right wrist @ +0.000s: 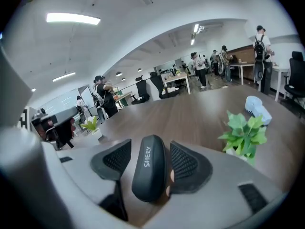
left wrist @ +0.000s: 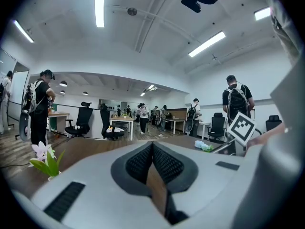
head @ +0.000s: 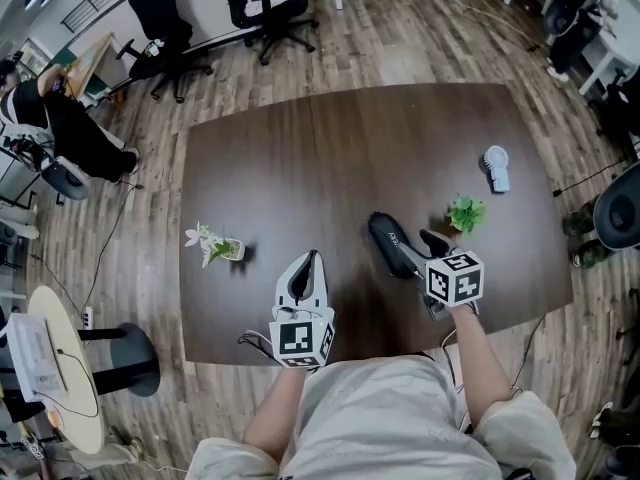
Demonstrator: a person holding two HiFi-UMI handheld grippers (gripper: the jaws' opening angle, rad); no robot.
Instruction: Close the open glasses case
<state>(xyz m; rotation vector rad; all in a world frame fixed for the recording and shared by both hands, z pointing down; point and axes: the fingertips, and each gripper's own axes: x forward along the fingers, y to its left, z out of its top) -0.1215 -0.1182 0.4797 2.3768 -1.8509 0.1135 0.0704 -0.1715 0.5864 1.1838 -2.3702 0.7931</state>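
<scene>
Head view, read with both gripper views. Black, rounded, hard-shell glasses case (head: 392, 245) on dark brown wood-grain table (head: 330, 138), toward 4 o'clock from table centre, small green leafy plant (head: 465, 213) at its 2 o'clock. Long axis running 11 to 5 o'clock, near end pointing at right gripper (head: 414, 256). Straddled lengthwise by that claw, spread wide, pads (right wrist: 188, 162) flanking it without visibly pressing; probably so placed for pressing it shut, though apparently shut already. Idle left gripper (left wrist: 152, 149) pinched together on nothing, parked at case's 8 o'clock, likely out of the way
</scene>
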